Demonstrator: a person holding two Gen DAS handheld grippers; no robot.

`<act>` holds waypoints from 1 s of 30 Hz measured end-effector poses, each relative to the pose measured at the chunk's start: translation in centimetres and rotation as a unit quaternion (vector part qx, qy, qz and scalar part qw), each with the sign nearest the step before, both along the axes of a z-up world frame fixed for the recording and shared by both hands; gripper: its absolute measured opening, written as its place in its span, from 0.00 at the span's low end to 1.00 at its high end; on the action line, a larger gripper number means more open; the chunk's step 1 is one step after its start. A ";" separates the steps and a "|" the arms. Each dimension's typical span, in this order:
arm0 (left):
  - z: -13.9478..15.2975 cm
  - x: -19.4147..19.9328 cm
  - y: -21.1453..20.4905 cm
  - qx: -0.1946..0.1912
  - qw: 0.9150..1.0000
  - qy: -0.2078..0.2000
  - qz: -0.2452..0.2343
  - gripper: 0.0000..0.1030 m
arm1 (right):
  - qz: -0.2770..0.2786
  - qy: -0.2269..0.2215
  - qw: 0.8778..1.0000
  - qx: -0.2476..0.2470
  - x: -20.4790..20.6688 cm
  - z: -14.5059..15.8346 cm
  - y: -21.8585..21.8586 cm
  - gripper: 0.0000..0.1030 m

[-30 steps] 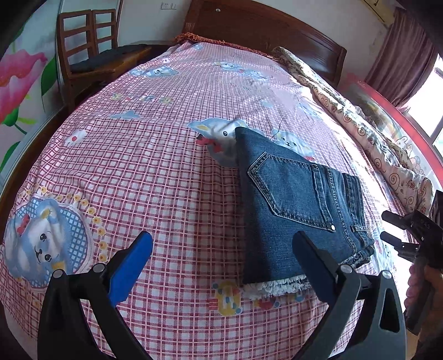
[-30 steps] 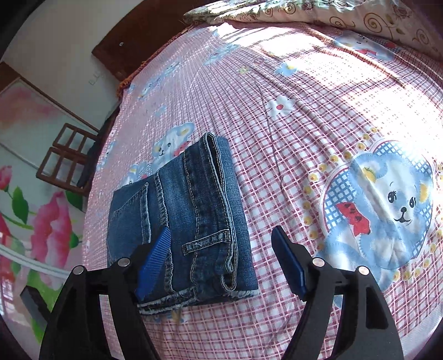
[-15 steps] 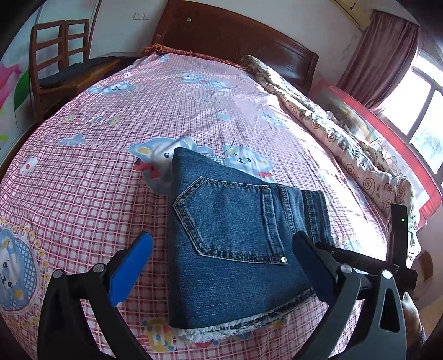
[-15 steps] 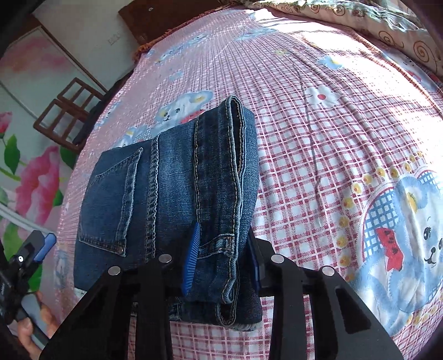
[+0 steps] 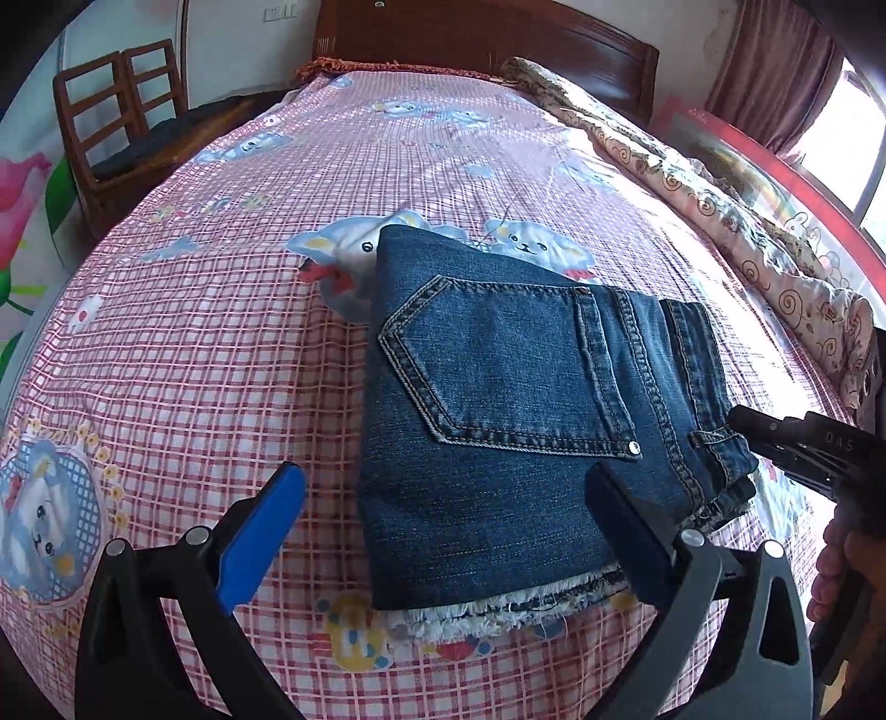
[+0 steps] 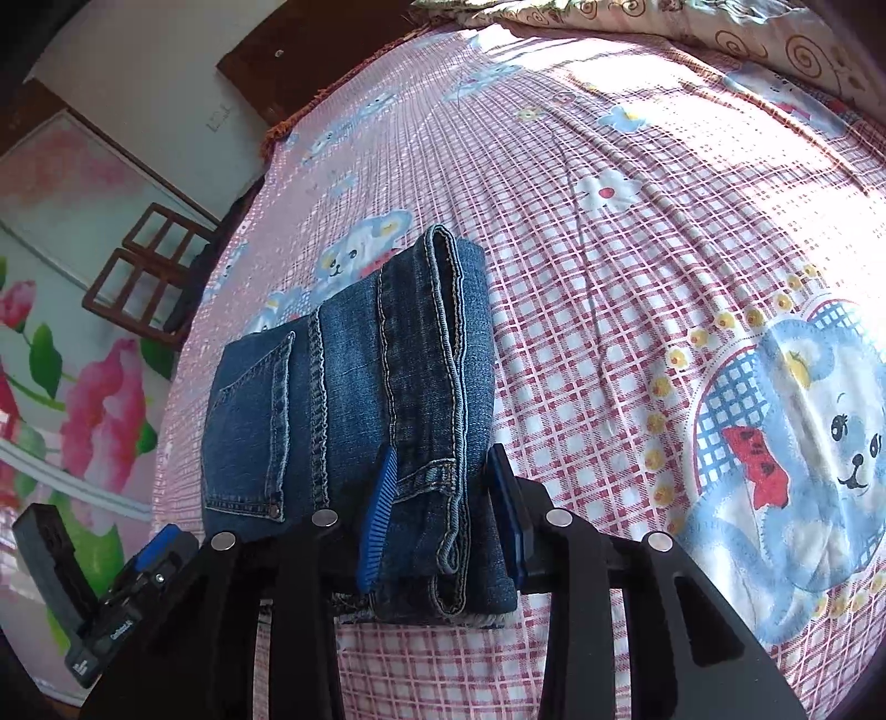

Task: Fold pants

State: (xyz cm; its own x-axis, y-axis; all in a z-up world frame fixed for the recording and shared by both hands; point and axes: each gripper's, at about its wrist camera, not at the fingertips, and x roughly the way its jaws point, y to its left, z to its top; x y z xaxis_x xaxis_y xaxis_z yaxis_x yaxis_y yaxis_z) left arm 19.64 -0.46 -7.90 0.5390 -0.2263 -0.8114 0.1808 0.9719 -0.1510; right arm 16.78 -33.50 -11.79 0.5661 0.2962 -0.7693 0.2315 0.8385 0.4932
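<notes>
The folded blue jeans (image 5: 515, 410) lie in a thick stack on the pink checked bed sheet (image 5: 194, 360), back pocket up, frayed hems toward me. My left gripper (image 5: 443, 531) is open just above the near edge of the stack, one finger over the sheet, the other over the denim. My right gripper (image 6: 443, 515) is shut on the waistband corner of the jeans (image 6: 354, 399); it also shows in the left wrist view (image 5: 775, 437) at the stack's right edge. The left gripper's body shows at lower left of the right wrist view (image 6: 111, 587).
A rolled patterned quilt (image 5: 720, 205) runs along the bed's right side. A wooden headboard (image 5: 482, 39) stands at the far end. Wooden chairs (image 5: 127, 127) stand left of the bed. A flower-painted wall (image 6: 66, 399) lies beyond.
My right gripper closed on the waistband corner of the jeans and still holds it. My left gripper swung over the stack and stays open near its front edge.
</notes>
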 end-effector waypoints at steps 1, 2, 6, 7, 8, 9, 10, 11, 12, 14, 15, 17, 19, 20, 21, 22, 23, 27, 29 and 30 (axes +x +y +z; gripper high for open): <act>0.4 -0.3 0.2 0.007 1.000 0.005 0.010 0.98 | -0.001 0.002 1.000 0.000 -0.5 0.2 0.0 0.32; 0.5 -0.5 0.5 0.012 1.000 0.013 0.019 0.98 | -0.001 0.005 1.000 0.000 -0.9 0.3 0.0 0.32; 0.5 -1.4 0.8 0.047 0.997 0.040 0.043 0.98 | 0.006 0.015 1.000 -0.004 -2.5 0.5 0.5 0.32; 0.5 -1.8 1.0 0.050 0.997 0.041 0.047 0.98 | 0.007 0.017 1.000 -0.006 -2.9 0.5 0.7 0.32; 0.7 -2.1 1.2 0.055 0.996 0.040 0.051 0.98 | 0.009 0.020 1.000 -0.008 -3.2 0.5 1.0 0.32; 0.7 -2.5 1.3 0.059 0.996 0.040 0.052 0.98 | 0.010 0.022 1.000 -0.008 -3.6 0.5 1.2 0.32; 0.8 -2.7 1.3 0.062 0.996 0.041 0.051 0.98 | 0.012 0.025 1.000 -0.007 -4.0 0.5 1.5 0.32; 0.9 -2.8 1.2 0.065 0.996 0.042 0.052 0.98 | 0.013 0.027 1.000 -0.007 -4.4 0.4 1.8 0.32; 0.9 -3.0 1.2 0.070 0.995 0.042 0.053 0.98 | 0.014 0.031 0.999 -0.009 -4.7 0.4 2.1 0.33; 1.0 -3.4 1.3 0.070 0.995 0.044 0.052 0.98 | 0.015 0.036 0.999 -0.016 -5.4 0.3 2.7 0.43; 1.0 -3.6 1.4 0.072 0.995 0.044 0.055 0.98 | 0.018 0.036 0.999 -0.019 -5.7 0.4 3.1 0.43; 1.2 -4.1 1.6 0.075 0.994 0.041 0.060 0.98 | 0.026 0.036 0.998 -0.033 -6.3 0.6 4.0 0.43; 1.4 -4.4 1.9 0.081 0.994 0.036 0.068 0.98 | 0.030 0.034 0.998 -0.050 -6.8 0.8 5.0 0.43; 1.5 -4.6 2.0 0.082 0.994 0.034 0.070 0.98 | 0.033 0.032 0.997 -0.057 -7.0 1.0 5.4 0.43; 1.6 -4.8 2.0 0.083 0.993 0.032 0.072 0.98 | 0.035 0.030 0.997 -0.067 -7.2 1.1 5.9 0.43; 1.7 -5.0 2.1 0.084 0.993 0.028 0.073 0.98 | 0.036 0.028 0.996 -0.077 -7.4 1.3 6.4 0.43; 1.9 -5.2 2.1 0.085 0.993 0.023 0.074 0.98 | 0.039 0.025 0.995 -0.085 -7.5 1.4 6.8 0.43; 2.2 -6.0 1.9 0.096 0.993 0.008 0.073 0.98 | 0.048 0.017 0.992 -0.116 -8.1 1.9 8.4 0.43; 2.1 -6.3 2.0 0.093 0.993 0.010 0.072 0.98 | 0.050 0.018 0.992 -0.114 -8.3 1.7 8.9 0.55; 2.0 -6.4 2.1 0.092 0.993 0.014 0.073 0.98 | 0.047 0.020 0.992 -0.114 -8.5 1.5 8.9 0.60</act>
State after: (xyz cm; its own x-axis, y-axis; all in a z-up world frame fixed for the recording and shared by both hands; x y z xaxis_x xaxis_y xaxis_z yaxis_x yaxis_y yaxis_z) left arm 13.26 1.61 -5.87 0.5310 0.0069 -0.8474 0.0337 0.9990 0.0293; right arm 8.32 -24.58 -10.27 0.5123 0.1625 -0.8433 0.1615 0.9462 0.2804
